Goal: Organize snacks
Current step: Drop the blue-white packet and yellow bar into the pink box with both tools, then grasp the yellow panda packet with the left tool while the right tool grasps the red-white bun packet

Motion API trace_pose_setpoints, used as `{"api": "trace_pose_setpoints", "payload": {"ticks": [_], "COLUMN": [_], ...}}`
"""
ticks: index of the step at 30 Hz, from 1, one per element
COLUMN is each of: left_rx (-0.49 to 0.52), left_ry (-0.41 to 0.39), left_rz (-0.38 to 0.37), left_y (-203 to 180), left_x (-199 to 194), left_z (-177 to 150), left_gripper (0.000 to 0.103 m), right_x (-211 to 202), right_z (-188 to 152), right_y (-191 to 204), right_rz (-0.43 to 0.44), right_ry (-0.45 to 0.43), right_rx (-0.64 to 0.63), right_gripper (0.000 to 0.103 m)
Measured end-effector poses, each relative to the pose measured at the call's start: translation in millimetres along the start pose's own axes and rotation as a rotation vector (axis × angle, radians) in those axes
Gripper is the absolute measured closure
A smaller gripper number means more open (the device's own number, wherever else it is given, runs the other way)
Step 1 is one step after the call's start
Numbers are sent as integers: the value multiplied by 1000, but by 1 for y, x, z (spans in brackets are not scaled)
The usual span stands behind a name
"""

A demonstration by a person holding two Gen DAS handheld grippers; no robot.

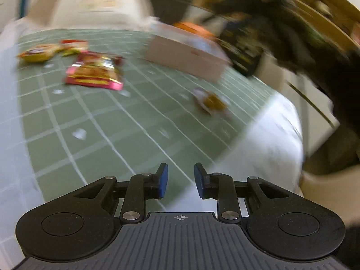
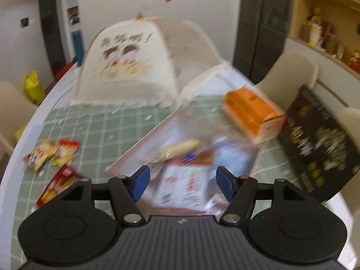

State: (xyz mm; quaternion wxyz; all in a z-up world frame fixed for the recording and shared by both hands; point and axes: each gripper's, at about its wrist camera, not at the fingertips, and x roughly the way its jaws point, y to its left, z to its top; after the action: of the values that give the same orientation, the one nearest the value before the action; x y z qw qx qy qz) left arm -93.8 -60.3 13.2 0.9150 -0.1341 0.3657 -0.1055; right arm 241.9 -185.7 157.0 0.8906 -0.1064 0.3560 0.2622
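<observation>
A pink box (image 1: 186,56) stands on the green checked tablecloth (image 1: 101,123); it also shows in the right wrist view (image 2: 139,145), holding several snack packets, among them a pale bread roll pack (image 2: 177,149). A red snack packet (image 1: 94,73) and yellow packets (image 1: 38,54) lie loose on the left. A small brown snack (image 1: 210,101) lies near the right edge. My left gripper (image 1: 181,180) is open and empty, low over the cloth. My right gripper (image 2: 182,183) is open wide and empty, just above the box.
A white mesh food cover (image 2: 128,63) stands at the back of the table. An orange carton (image 2: 252,110) and a black box (image 2: 319,144) sit right of the pink box. Chairs (image 2: 292,72) and shelves (image 2: 326,22) stand beyond the table. The left wrist view is motion-blurred.
</observation>
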Motion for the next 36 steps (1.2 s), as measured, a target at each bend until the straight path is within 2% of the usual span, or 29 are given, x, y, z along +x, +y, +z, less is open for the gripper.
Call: {"api": "trace_pose_setpoints", "payload": {"ticks": [2,4,8,11,13,15,17,19,22,24,25,27,29,34,36], "left_rx": [82,119,93,46,-9,-55,-81,-103,-173,-225,-242,-274,-316,-135,-96], "left_ry": [-4,-43,-77,-140,-136,-128,-172,-206,-192,-117,-78,5,72,75,83], "left_rz": [-47,-76,-117,-139,-71,28,106,181,347,408,403,345,288,203,178], "left_y": [-4,-5,7,29,55,91,127,166,222,255,271,293,298,245,221], "left_x": [3,6,1,-23,-28,-30,-30,-24,-2,20,32,56,71,50,42], "left_z": [-12,-18,-7,20,56,94,127,158,201,224,231,238,235,194,175], "left_gripper": [74,75,76,75,75,76,76,75,75,75,75,75,74,74,74], "right_x": [6,8,1,-3,-6,-7,-11,-14,-20,-23,-25,-29,-30,-27,-16], "right_z": [-14,-27,-56,-75,-84,-93,-101,-107,-112,-110,-107,-100,-89,-61,-53], "right_y": [22,41,60,65,71,82,96,108,124,132,136,143,147,147,149], "right_rz": [26,29,6,-29,-48,-80,-110,-100,-73,-40,-26,4,39,106,120], "right_ry": [24,28,10,18,32,49,50,57,76,93,97,99,106,136,147], "right_rx": [-19,-29,32,55,50,22,18,38,66,80,80,73,64,116,129], "right_gripper": [37,37,37,37,37,37,37,37,37,37,37,37,37,34,34]}}
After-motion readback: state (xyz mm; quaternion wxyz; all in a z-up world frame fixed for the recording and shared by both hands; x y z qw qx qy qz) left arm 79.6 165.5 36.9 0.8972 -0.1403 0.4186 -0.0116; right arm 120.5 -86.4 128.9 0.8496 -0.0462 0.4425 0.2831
